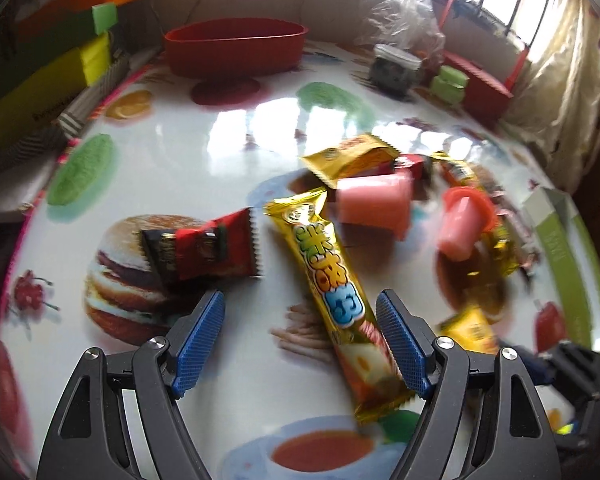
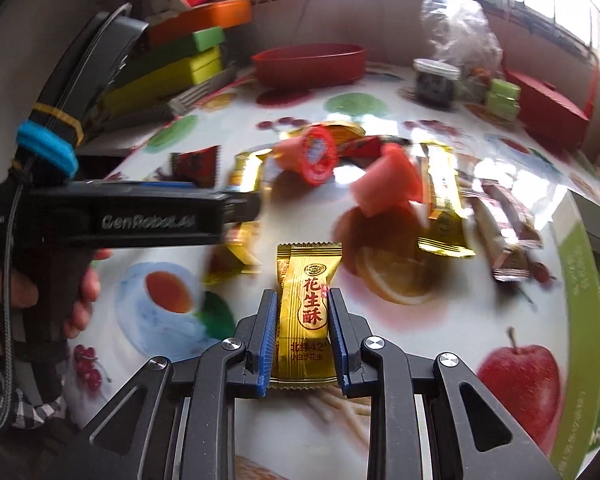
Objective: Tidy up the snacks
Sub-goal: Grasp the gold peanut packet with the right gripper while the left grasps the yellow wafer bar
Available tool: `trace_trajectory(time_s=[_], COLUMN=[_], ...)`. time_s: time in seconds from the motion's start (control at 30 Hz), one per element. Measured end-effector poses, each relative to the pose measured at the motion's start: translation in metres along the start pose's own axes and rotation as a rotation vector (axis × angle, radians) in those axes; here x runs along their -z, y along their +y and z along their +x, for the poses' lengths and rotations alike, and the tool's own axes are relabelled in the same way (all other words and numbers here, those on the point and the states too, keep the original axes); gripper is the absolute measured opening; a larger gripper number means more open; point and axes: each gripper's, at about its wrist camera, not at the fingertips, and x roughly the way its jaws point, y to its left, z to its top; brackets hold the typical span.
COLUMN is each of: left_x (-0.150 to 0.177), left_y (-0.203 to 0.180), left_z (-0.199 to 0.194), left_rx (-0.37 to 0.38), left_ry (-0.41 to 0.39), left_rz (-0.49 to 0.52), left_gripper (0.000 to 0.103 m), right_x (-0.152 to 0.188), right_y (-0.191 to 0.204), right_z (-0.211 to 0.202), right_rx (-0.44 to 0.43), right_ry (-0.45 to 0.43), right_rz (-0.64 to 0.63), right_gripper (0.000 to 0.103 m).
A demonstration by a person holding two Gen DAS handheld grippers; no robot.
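1. Fingers of the left gripper (image 1: pixel 302 344) stand spread wide in the left wrist view, holding nothing. A long yellow snack bar (image 1: pixel 332 292) lies on the table (image 1: pixel 228 148) between them, its near end touching the right-hand blue pad (image 1: pixel 400 342). A red wrapped snack (image 1: pixel 212 250) lies to its left, apart from it. Beyond are two pink jelly cups (image 1: pixel 374 204), tipped over among more gold wrappers. A red oval basket (image 1: pixel 236 46) sits at the far edge of the table.

2. In the right wrist view, the right gripper (image 2: pixel 303 340) has its blue pads pressed against both sides of a gold peanut candy packet (image 2: pixel 306 312), which stands lengthwise between them. The left gripper (image 2: pixel 236 208) reaches in from the left, over the yellow snack bar (image 2: pixel 240 216). The red oval basket (image 2: pixel 310 62) is far back, well apart from the snacks.
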Motion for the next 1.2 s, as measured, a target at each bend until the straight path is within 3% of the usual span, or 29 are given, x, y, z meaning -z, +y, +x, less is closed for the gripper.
trace_trajectory(time_s=[0.17, 0.4, 0.67, 0.9, 1.2], left_x=[0.000, 0.000, -0.002, -0.003, 0.000], left_y=[0.003, 0.004, 0.001, -0.003, -0.005], left_z=[0.000, -0.002, -0.001, -0.001, -0.003], left_rx=[-0.020, -0.020, -0.011, 0.014, 0.028], left_ry=[-0.009, -0.020, -0.034, -0.044, -0.045], left_rz=[0.004, 0.022, 0.030, 0.044, 0.051], left_gripper=[0.074, 0.051, 0.041, 0.025, 0.024], right_x=[0.003, 0.005, 0.005, 0.006, 0.006], right_y=[-0.010, -0.014, -0.016, -0.018, -0.022], right_z=[-0.003, -0.004, -0.005, -0.005, -0.007], right_rx=[0.031, 0.045, 0.054, 0.057, 0.067], right_ry=[-0.008, -0.010, -0.012, -0.014, -0.023], right_rz=[0.036, 0.052, 0.069, 0.077, 0.098], right_gripper=[0.024, 0.024, 0.024, 0.024, 0.024])
